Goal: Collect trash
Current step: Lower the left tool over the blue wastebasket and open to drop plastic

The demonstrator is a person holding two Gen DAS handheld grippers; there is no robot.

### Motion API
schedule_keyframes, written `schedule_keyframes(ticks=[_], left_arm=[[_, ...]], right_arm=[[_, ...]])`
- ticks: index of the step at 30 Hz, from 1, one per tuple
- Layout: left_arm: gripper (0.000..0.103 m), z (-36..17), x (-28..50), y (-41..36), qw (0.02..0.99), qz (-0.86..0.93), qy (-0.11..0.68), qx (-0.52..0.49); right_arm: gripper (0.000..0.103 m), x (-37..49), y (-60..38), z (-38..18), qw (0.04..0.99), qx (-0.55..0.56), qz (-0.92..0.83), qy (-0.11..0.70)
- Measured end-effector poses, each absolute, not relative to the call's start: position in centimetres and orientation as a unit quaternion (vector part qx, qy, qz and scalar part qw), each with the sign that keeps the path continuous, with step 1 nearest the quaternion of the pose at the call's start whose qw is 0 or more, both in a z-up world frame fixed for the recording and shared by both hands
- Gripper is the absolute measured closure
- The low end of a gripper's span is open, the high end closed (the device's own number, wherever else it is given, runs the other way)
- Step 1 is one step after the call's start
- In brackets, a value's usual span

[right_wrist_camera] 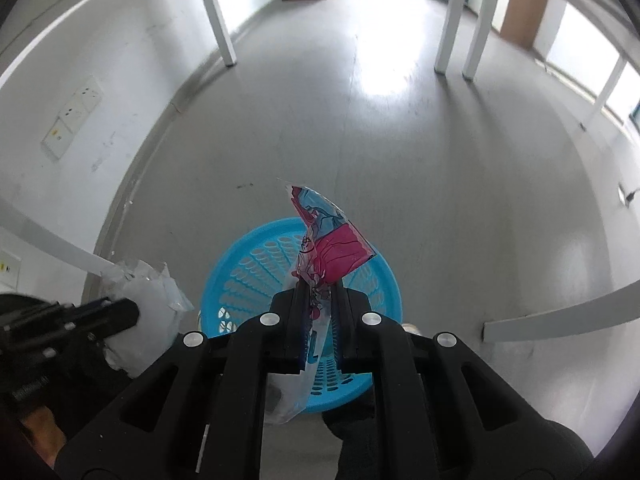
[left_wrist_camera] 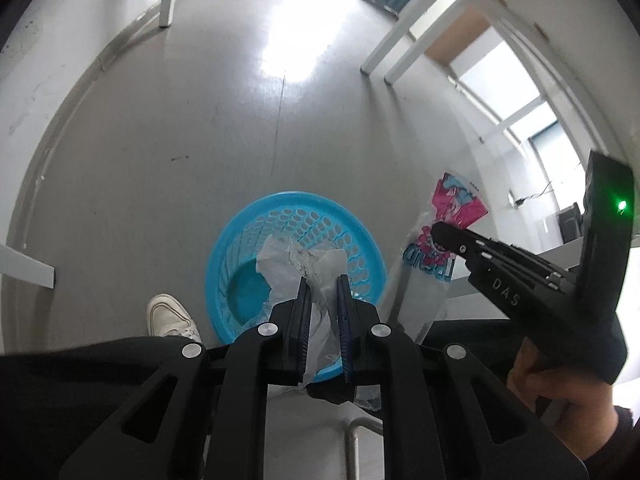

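Two hand-held grippers above a round blue perforated basket [left_wrist_camera: 296, 264] that stands on the grey floor [left_wrist_camera: 180, 140]. The left gripper [left_wrist_camera: 323, 280], pointing steeply downward, has its jaws closed on a crumpled piece of clear and whitish plastic film [left_wrist_camera: 296, 256]; the film rises past the fingertips and hangs directly over the basket's open mouth, near its middle. The right gripper [right_wrist_camera: 319, 286], likewise angled down, has its jaws closed on a clear plastic wrapper printed in pink and blue [right_wrist_camera: 332, 244]; the printed end sticks up beyond the fingertips while the clear end trails down between the jaws. In the right wrist view this wrapper lies over the basket's interior; in the left wrist view the same wrapper [left_wrist_camera: 440, 240] appears just beside the basket's right rim. Neither piece touches the basket. A hand [left_wrist_camera: 560, 388] grasps the right gripper's handle, on which a green light [left_wrist_camera: 621, 204] glows. A white shoe [left_wrist_camera: 170, 316] stands on the floor just beside the basket's left rim. White table legs [right_wrist_camera: 456, 16] stand farther off on the floor, toward the windows.
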State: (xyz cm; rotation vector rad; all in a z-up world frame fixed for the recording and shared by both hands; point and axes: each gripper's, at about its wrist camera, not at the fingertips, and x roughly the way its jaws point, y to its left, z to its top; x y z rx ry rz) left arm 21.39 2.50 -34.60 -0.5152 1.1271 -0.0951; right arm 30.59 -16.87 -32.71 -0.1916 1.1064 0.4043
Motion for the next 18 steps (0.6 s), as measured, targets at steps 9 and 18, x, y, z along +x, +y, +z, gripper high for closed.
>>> schedule_keyframes(ticks=[9, 18], left_arm=[[0.091, -37.3, 24.4, 2.0, 0.793, -0.039, 0.556, -0.245], [0.055, -37.7, 24.8, 3.2, 0.802, -0.028, 0.532, -0.270]], right_arm=[[0.095, 33.9, -18.0, -35.6, 0.826, -0.070, 0.153, 0.538], [0.067, 34.9, -18.3, -36.9, 0.817, -0.060, 0.148, 0.555]])
